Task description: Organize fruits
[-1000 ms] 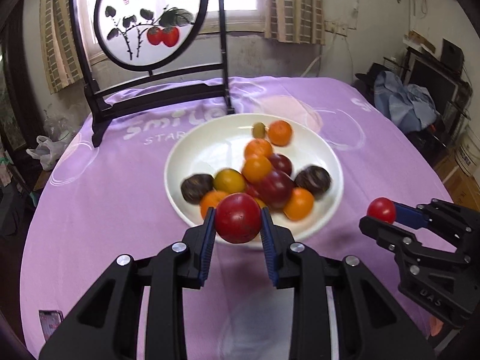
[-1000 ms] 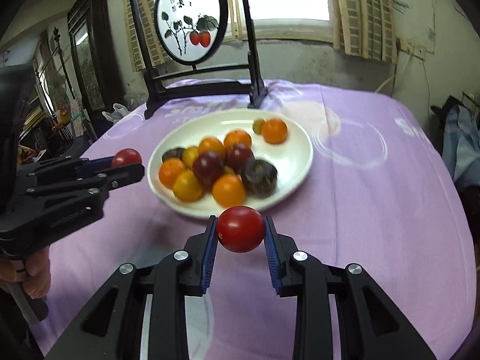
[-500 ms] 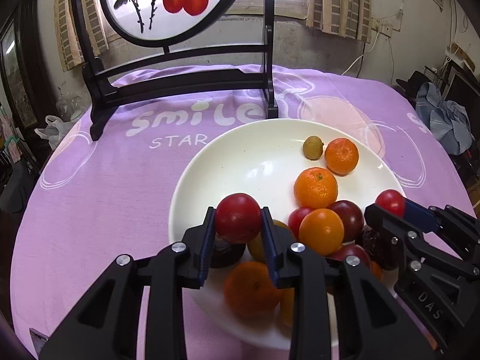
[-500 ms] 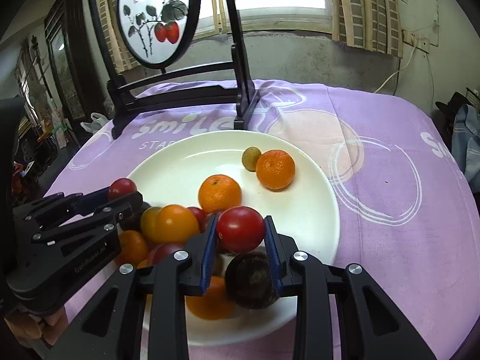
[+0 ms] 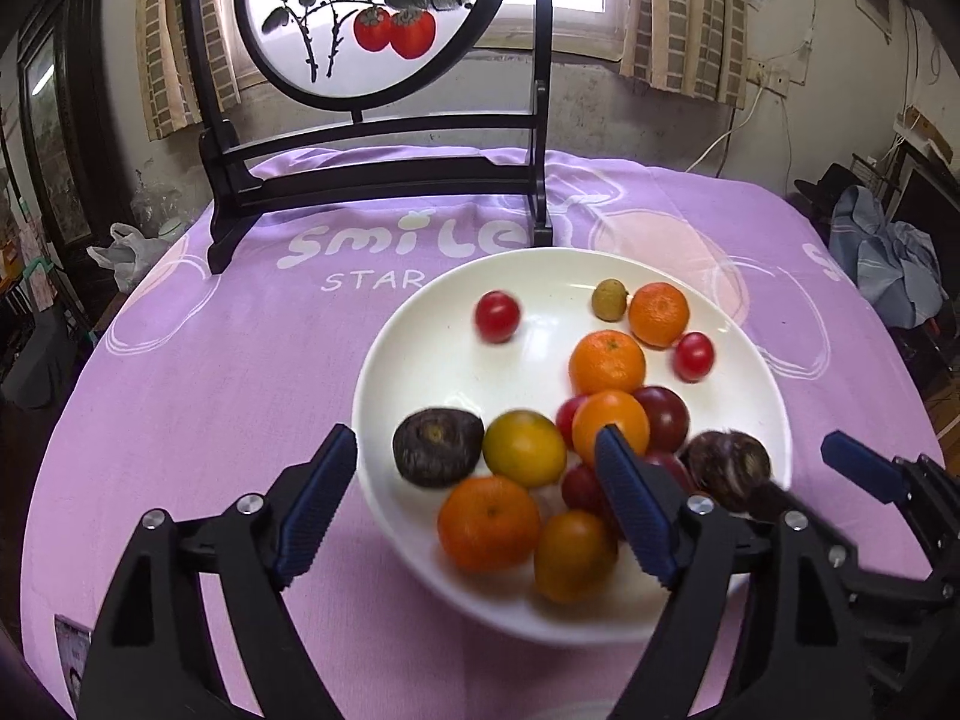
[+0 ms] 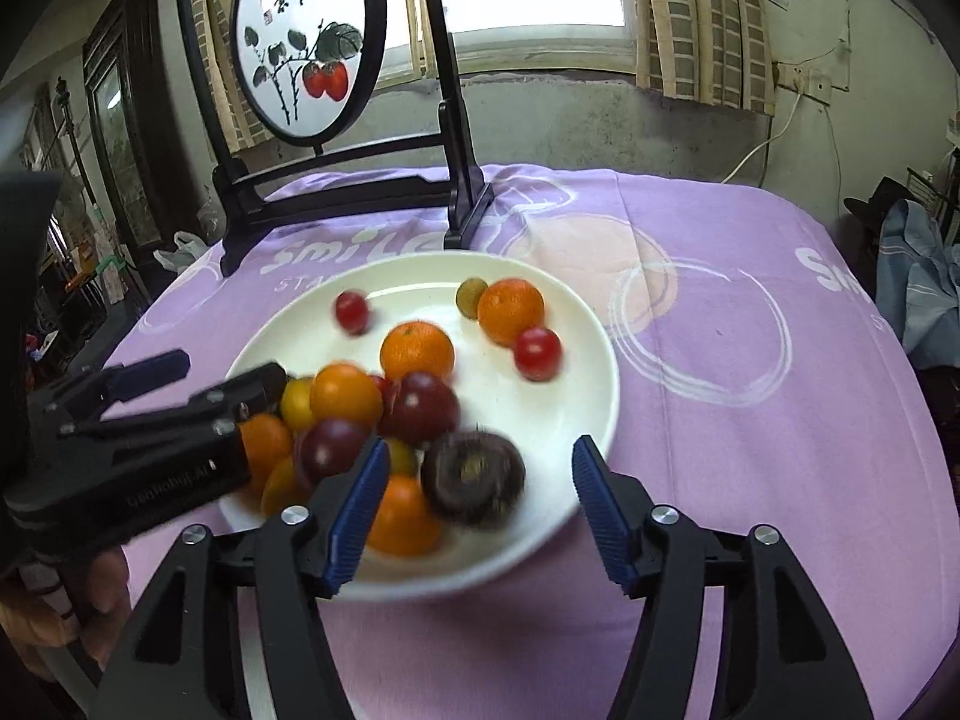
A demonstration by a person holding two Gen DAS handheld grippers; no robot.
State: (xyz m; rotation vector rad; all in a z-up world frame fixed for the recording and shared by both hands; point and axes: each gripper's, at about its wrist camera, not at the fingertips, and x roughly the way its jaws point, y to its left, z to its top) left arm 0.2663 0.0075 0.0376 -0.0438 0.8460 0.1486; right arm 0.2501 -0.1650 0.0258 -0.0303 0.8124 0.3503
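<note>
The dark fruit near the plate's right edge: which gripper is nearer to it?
Right. The right gripper stands open with the dark fruit just ahead between its fingers, untouched. The left gripper hangs open over the plate's left half, the fruit beyond its right finger.

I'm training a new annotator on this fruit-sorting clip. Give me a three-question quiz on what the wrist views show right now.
1. True or false: the left gripper holds a tomato.
2. The small green fruit in the plate lies beside: A) an orange fruit, B) a dark tomato, C) the plate's near rim?
3. What is painted on the round screen behind the plate?

Key: 1 false, both it and the right gripper are open and empty, jaws just opened; 2 A; 3 two red fruits on a leafy branch.
</note>
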